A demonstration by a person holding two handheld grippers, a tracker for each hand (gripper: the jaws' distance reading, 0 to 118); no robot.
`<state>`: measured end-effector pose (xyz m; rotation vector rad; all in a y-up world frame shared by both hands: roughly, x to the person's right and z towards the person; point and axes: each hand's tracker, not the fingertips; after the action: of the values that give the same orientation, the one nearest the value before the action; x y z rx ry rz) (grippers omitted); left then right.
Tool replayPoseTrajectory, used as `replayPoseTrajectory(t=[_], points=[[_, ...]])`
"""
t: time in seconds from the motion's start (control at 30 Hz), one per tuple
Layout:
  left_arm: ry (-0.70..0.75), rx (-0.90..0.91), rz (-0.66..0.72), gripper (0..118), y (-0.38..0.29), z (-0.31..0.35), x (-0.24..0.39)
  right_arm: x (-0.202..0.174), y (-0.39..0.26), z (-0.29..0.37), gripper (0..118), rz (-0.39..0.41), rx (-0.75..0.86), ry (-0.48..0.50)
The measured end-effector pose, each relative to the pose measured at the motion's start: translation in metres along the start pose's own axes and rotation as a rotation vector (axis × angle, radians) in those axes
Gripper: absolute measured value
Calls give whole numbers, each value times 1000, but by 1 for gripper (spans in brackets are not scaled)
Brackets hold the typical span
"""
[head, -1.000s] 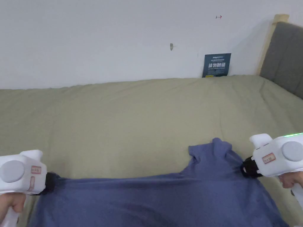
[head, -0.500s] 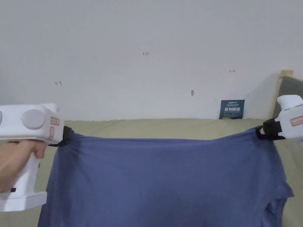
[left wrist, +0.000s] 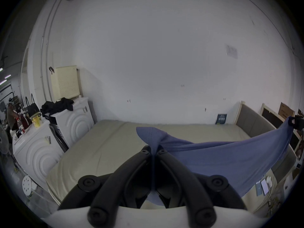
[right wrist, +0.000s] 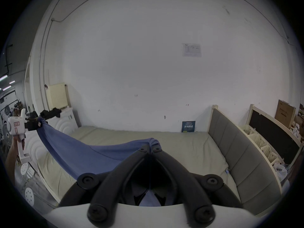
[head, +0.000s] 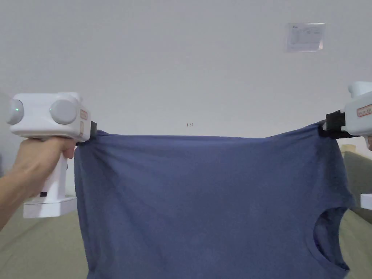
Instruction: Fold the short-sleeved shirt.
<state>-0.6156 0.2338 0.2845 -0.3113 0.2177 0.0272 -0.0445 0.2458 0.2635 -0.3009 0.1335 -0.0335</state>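
The left tool (head: 92, 133) is held up by the person's left hand (head: 38, 165) and has both jaws pressed together on a corner of the blue shirt (head: 203, 203); in the left gripper view a bunched tip of cloth pokes out just past the closed jaws (left wrist: 153, 151). From that tool the shirt's top edge runs nearly level, with a slight sag in the middle, across to the right tool (head: 325, 127), and the rest of the cloth hangs straight down below both tools, in front of the white wall (head: 181, 65). Near the lower corner under the right tool a rounded opening in the shirt shows, whether neck or armhole cannot be told. The right tool is likewise clamped on the shirt's other upper corner, with a small wad of cloth gathered at its jaw tips in the right gripper view (right wrist: 152, 146). Below and beyond both tools lies the bed (right wrist: 181, 142) with its olive sheet, and a grey headboard (right wrist: 238, 149) stands off to the right of the right tool.
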Motion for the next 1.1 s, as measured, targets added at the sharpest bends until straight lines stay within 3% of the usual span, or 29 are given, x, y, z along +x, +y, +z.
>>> replayPoseTrajectory(t=[0.47,0.83,1.1], points=[[29,50,-9,0,25,-25,20,-3,43,-42,2,34,28,-68],[35,16,-39,0,48,-114,51,-1,77,-118,2,25,25,-82],[61,9,-65,0,60,-197,71,1,81,-207,2,67,-5,-119]])
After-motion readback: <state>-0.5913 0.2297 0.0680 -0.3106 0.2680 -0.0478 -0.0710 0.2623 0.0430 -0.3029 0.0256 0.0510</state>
